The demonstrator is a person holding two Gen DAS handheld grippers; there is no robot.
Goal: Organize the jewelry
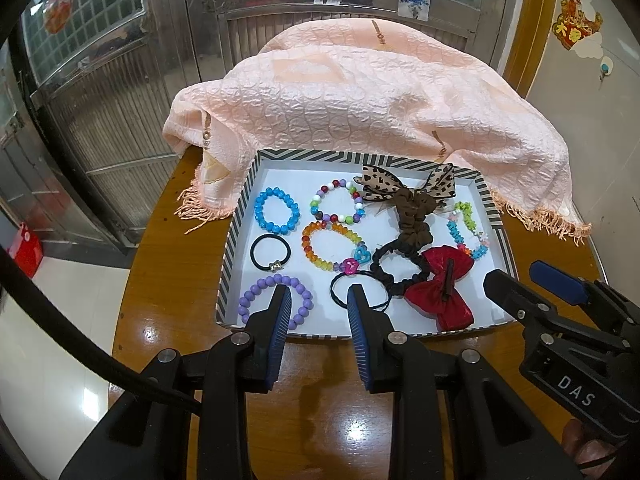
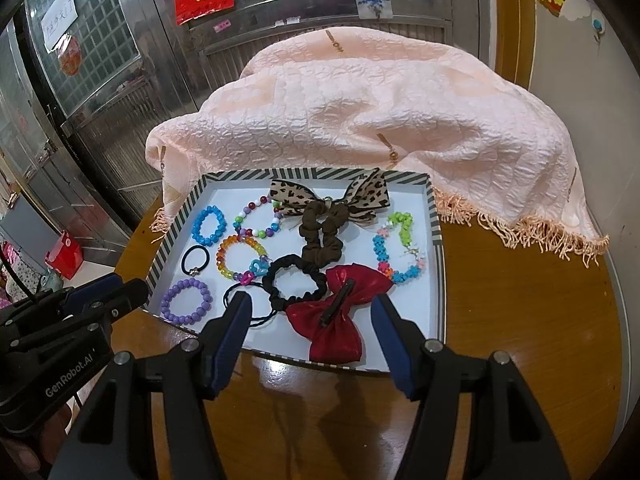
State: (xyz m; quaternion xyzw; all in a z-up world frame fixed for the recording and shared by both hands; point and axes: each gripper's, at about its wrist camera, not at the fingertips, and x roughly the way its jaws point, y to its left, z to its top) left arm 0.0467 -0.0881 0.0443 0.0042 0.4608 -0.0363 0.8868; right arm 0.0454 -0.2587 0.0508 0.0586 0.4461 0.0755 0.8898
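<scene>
Both claws, left (image 1: 317, 298) & right (image 2: 310, 308), were spread w/ nothing held, bracelets etc. already in the tray (image 1: 234, 236) just ahead.

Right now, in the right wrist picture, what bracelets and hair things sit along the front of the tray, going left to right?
Purple round-bead bracelet → thin black elastic hair loop → black ruffled fabric scrunchie → shiny red fabric bow clip.

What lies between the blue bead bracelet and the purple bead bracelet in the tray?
A plain black hair tie with a small metal charm lies between the blue bracelet and the purple bracelet, clearest in the left wrist view.
</scene>
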